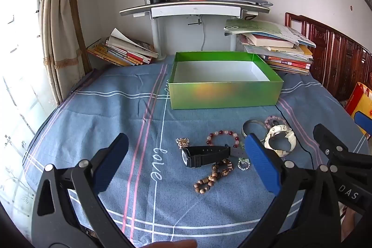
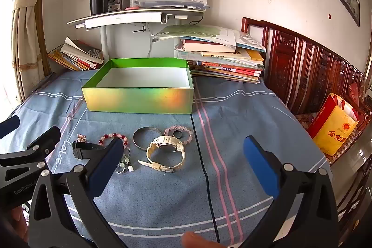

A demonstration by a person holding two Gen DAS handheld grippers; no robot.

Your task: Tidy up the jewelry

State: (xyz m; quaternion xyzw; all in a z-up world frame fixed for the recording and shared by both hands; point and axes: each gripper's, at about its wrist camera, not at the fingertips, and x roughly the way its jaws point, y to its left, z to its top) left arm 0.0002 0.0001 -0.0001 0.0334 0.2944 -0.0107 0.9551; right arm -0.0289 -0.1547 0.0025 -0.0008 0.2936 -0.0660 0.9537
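An empty green box [image 1: 223, 92] [image 2: 139, 99] stands on the blue cloth. In front of it lie a black watch [image 1: 204, 156] [image 2: 87, 149], a white watch [image 1: 280, 137] [image 2: 166, 152], a red-and-pink bead bracelet [image 1: 223, 135] [image 2: 114, 136], a brown wooden bead bracelet [image 1: 212, 178], a silver bangle [image 1: 253, 126] [image 2: 145, 137], a pink bead bracelet [image 1: 274, 120] [image 2: 179, 131] and a small gold ornament [image 1: 183, 142] [image 2: 81, 137]. My left gripper [image 1: 186, 152] is open above the black watch. My right gripper [image 2: 183, 150] is open above the white watch.
Stacks of books [image 1: 274, 48] [image 2: 220, 57] lie behind the box on both sides. A white shelf [image 1: 195, 8] holds a black flask. A carved wooden bench [image 2: 313, 66] stands at the right, with a yellow bag [image 2: 334, 127] on it. A curtain [image 1: 60, 22] hangs left.
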